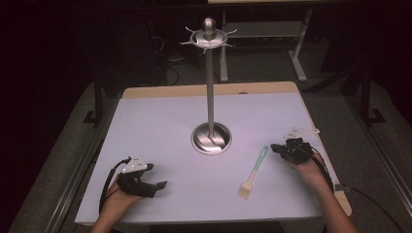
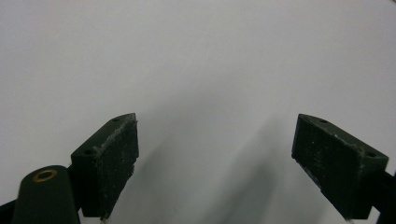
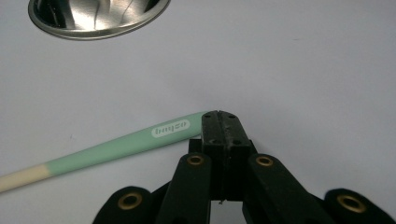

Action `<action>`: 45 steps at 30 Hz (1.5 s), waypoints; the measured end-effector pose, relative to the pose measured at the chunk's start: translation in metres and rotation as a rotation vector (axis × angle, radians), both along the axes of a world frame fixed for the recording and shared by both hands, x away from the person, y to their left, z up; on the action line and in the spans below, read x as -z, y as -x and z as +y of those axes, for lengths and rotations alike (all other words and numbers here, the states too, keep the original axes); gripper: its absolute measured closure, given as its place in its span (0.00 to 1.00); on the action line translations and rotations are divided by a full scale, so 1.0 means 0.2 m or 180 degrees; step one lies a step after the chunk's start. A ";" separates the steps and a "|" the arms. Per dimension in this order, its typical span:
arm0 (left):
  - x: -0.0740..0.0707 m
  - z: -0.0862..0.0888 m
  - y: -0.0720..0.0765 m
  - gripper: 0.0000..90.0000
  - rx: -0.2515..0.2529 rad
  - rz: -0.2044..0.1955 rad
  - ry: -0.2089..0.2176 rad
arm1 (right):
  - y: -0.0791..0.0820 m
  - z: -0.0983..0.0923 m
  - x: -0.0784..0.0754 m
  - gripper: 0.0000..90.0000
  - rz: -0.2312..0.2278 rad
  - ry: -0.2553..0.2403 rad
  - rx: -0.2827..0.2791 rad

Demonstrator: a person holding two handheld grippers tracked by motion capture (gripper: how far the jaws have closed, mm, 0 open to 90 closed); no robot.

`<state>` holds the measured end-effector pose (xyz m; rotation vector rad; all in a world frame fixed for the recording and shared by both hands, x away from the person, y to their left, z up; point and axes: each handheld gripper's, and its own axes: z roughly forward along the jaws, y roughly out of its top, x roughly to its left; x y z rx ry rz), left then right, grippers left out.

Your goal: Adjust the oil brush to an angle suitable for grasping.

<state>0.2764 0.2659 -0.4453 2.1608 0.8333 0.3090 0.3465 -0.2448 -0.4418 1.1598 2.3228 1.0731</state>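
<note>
Two grippers were at the near part of the white table [image 1: 160,121], one at each side. The left gripper [image 1: 154,187] rested low at the near left in the person's left hand [image 1: 116,201], its jaws spread wide with nothing but bare tabletop between them, as the left gripper view confirmed. The right gripper [image 1: 276,148] sat at the right edge, jaws pressed together with no gap, their tips right at the green end of a pastry brush [image 1: 253,173] (whether they touched the handle or merely lay against it, I could not tell). The brush lay flat on the table, its green handle pointing up toward the right gripper and its pale bristles toward the near edge. A tall steel stand [image 1: 210,97] stood upright mid-table on a round base, a ring of hooks at its top.
</note>
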 end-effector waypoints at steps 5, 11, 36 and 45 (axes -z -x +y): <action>0.00 0.00 0.00 0.16 -0.0014 0.0015 0.0013 | -0.01 0.01 0.02 1.00 0.0062 0.0023 -0.0034; 0.00 0.00 0.00 0.16 0.0010 -0.0001 -0.0016 | -0.03 0.06 0.05 1.00 0.0077 0.0063 -0.0115; 0.00 -0.01 0.00 0.16 0.0027 -0.0014 -0.0012 | -0.12 0.19 0.04 1.00 0.0171 0.0131 -0.0217; 0.00 -0.01 0.00 0.16 0.0027 -0.0009 -0.0016 | -0.15 0.25 0.04 1.00 0.0180 0.0148 -0.0298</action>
